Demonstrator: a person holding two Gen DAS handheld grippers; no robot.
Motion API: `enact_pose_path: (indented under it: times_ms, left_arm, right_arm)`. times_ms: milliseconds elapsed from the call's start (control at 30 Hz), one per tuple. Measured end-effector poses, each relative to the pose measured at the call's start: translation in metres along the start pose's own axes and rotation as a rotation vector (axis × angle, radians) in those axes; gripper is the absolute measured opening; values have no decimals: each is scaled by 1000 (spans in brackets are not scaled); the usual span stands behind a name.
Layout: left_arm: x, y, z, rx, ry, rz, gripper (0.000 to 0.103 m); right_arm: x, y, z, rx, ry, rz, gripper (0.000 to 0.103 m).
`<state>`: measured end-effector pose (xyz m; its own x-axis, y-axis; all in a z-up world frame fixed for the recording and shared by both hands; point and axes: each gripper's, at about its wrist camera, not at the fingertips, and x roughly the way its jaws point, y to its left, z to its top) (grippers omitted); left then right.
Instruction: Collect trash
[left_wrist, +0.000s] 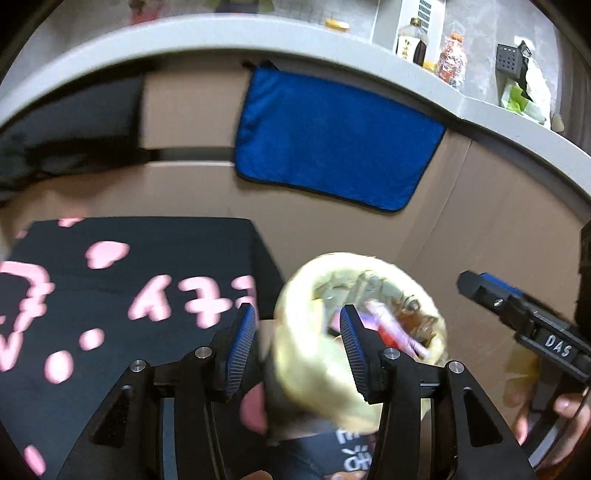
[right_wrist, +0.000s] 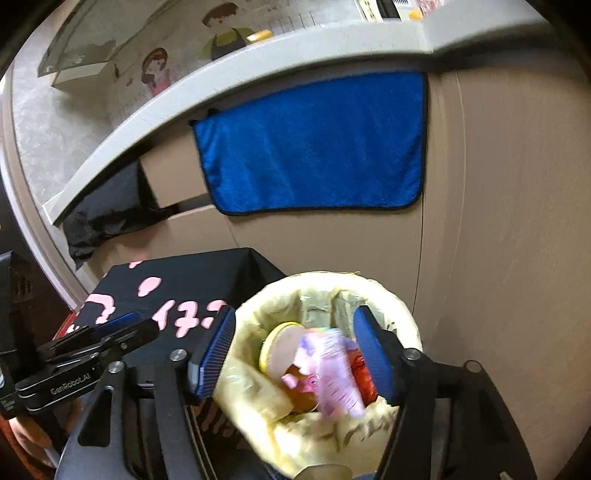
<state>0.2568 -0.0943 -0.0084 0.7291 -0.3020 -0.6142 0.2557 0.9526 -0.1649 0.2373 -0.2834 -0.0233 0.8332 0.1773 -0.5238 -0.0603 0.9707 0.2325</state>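
Beige cabinet fronts rise behind a trash bin (right_wrist: 328, 369) lined with a pale yellow bag, which stands on the floor below a grey desk (right_wrist: 258, 62). Inside the bin lies the trash: a purple wrapper (right_wrist: 334, 373), a yellow-rimmed lid (right_wrist: 280, 345) and something red. The right hand-held gripper (right_wrist: 295, 354) hangs directly over the bin mouth with its jaws spread wide and empty, apparently just after dropping the wrapper. The left hand-held gripper (left_wrist: 297, 347) hovers at the bin's near rim, jaws apart, holding nothing. A blue towel (right_wrist: 314, 144) hangs from the cabinet behind, and a black box with pink lettering (right_wrist: 177, 291) sits beside the bin.
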Motion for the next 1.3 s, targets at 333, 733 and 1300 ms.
enact_pose_path:
  times_ms: [333,733,1300]
  left_arm:
    - [-120,15,-72,18,-103,116,49]
    - [-212,17,-124,43,-215,232,49]
    - [-267,26,-150,39,-264,283,49]
  right_arm:
    - [-92,71,-68,-86,-30,-63,77]
    - [-171,131,-128,-168,-115,-75,78]
    - [-201,154,-152,-178,-128,-73,78]
